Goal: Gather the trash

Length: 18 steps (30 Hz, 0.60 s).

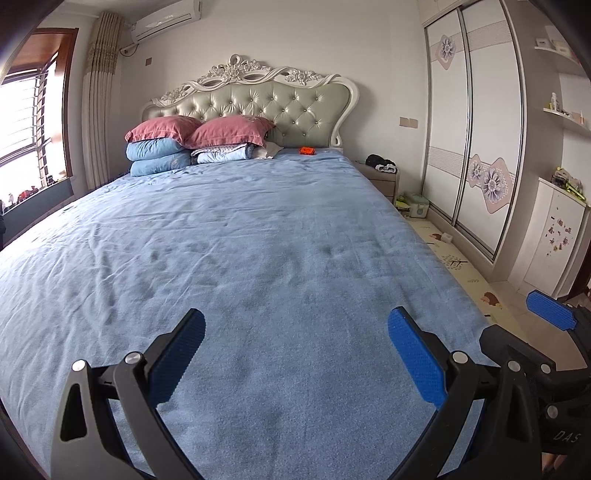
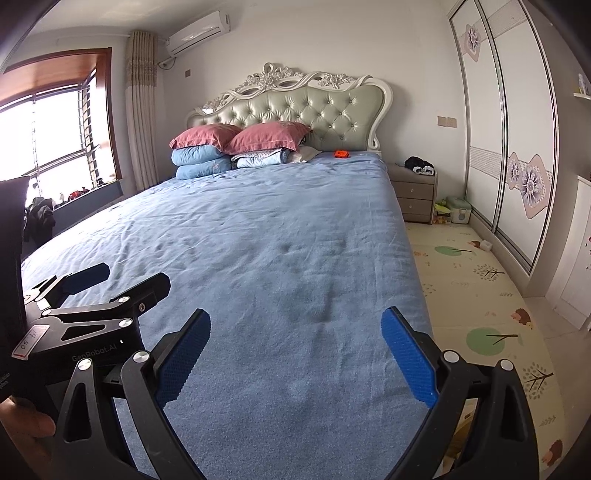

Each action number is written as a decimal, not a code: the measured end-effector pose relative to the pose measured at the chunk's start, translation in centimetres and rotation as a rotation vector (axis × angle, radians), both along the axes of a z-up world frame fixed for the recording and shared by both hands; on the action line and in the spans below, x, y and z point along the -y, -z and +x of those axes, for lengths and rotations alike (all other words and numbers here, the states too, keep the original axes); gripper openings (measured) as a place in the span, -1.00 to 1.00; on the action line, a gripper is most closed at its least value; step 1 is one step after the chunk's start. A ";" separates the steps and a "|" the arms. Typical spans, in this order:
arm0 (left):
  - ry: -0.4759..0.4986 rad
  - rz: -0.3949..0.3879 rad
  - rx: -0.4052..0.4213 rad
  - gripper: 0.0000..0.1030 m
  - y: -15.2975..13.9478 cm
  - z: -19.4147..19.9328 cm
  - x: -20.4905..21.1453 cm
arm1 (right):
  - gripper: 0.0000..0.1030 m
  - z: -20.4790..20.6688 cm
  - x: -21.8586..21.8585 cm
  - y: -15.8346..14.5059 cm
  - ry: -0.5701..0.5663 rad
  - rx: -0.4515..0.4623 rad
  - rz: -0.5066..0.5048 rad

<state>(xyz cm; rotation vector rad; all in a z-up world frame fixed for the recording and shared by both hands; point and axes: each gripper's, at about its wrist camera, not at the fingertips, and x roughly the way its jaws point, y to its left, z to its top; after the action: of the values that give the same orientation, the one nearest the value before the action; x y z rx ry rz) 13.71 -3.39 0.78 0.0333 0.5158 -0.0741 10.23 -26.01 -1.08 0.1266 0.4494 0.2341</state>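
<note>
**Desk:** Bedroom, left wrist view — what does it show?

**Photographer:** The left gripper (image 1: 295, 347) hangs low over the foot of a bed (image 1: 258, 240) spread with a wrinkled blue sheet, its blue-padded fingers (image 1: 177, 362) spread wide with nothing between them. Far ahead of the fingers, just in front of the tufted headboard (image 1: 258, 103), lies a small orange item (image 1: 307, 150) on the sheet, well apart from the gripper. Ahead and to the left of it, two pink pillows (image 1: 199, 131) rest on folded blue quilts (image 1: 155, 155). To the right of the fingers, the right gripper (image 1: 546, 310) pokes in at the frame edge, one blue pad showing. Beyond it stand a sliding wardrobe (image 1: 472, 129) and a nightstand (image 1: 380, 177) with dark cloth on top.

**Desk:** And the right wrist view?

**Photographer:** Much the same scene. The right gripper (image 2: 295, 343) is also held over the foot of the bed, its fingers (image 2: 410, 365) wide apart and empty. The orange item (image 2: 341, 153) sits far ahead near the headboard, slightly right of the midline between the fingers. To the left, close beside, is the left gripper (image 2: 110, 284), black-framed, its fingers also apart, with part of a hand (image 2: 22, 424) at the lower left corner. To the right of the bed a patterned play mat (image 2: 480, 295) covers the floor. A window (image 2: 55, 136) glows at far left, an air conditioner (image 2: 197, 33) mounted on the wall above.

**Desk:** What the orange thing is?

**Photographer:** Too small to tell.
</note>
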 end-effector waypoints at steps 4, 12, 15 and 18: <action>-0.006 0.013 0.007 0.92 -0.2 0.0 0.1 | 0.76 0.0 0.1 0.0 0.000 -0.002 0.003; -0.012 0.001 0.014 0.92 -0.3 0.2 -0.2 | 0.76 0.2 0.3 0.3 0.006 -0.015 0.011; -0.002 -0.026 0.021 0.92 -0.4 0.1 -0.5 | 0.76 0.3 0.3 0.4 0.009 -0.020 0.013; -0.014 -0.011 0.029 0.92 -0.4 0.1 -0.5 | 0.76 0.4 0.4 0.4 0.008 -0.025 0.017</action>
<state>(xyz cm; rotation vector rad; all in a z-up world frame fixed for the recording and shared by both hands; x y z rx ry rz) 13.78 -2.87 1.17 0.0200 0.4869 -0.0625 10.67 -26.37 -1.49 0.1485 0.4718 0.2284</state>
